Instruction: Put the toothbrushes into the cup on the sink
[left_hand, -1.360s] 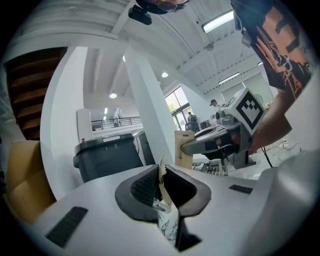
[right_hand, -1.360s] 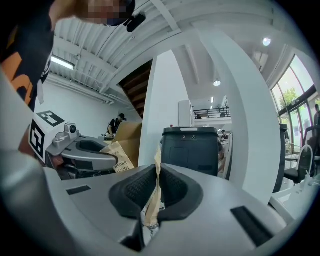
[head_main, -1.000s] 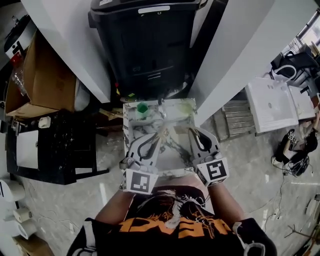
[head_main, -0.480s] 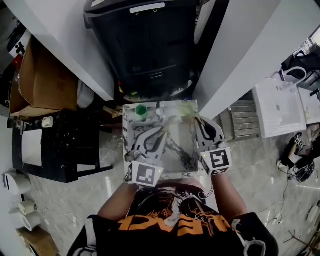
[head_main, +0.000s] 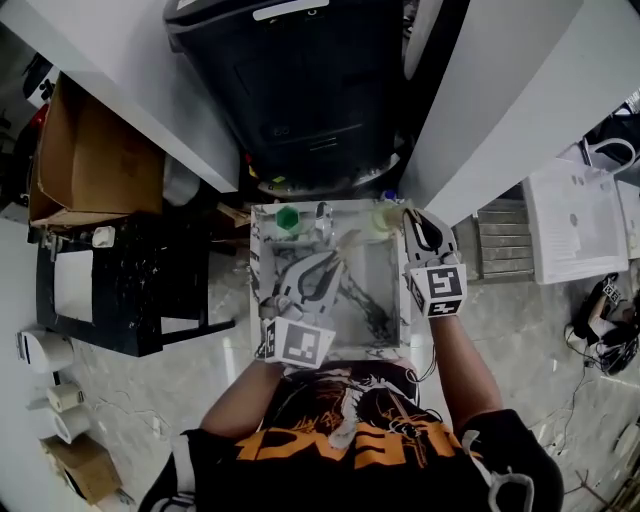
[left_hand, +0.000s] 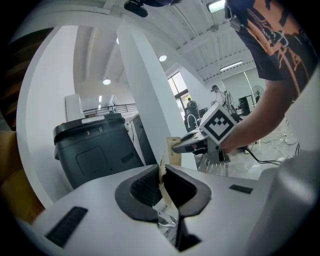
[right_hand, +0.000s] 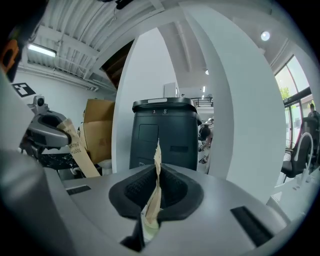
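Paper-wrapped stock over sink (head_main: 375, 300).
Left gripper (head_main: 328, 262) clamps left toothbrush (left_hand: 163, 172), frame centre; right gripper (head_main: 412, 216) clamps right toothbrush (right_hand: 155, 192), upper right of centre.

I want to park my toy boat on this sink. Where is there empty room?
The basin floor is bare between the left tool and the right tool, down to the near rim of the sink. The back ledge is crowded: green cup, faucet and pale cup stand in a row.

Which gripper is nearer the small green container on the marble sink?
Left. The left gripper is just front-right of the small green container; the right gripper is across the marble sink, at its right edge.
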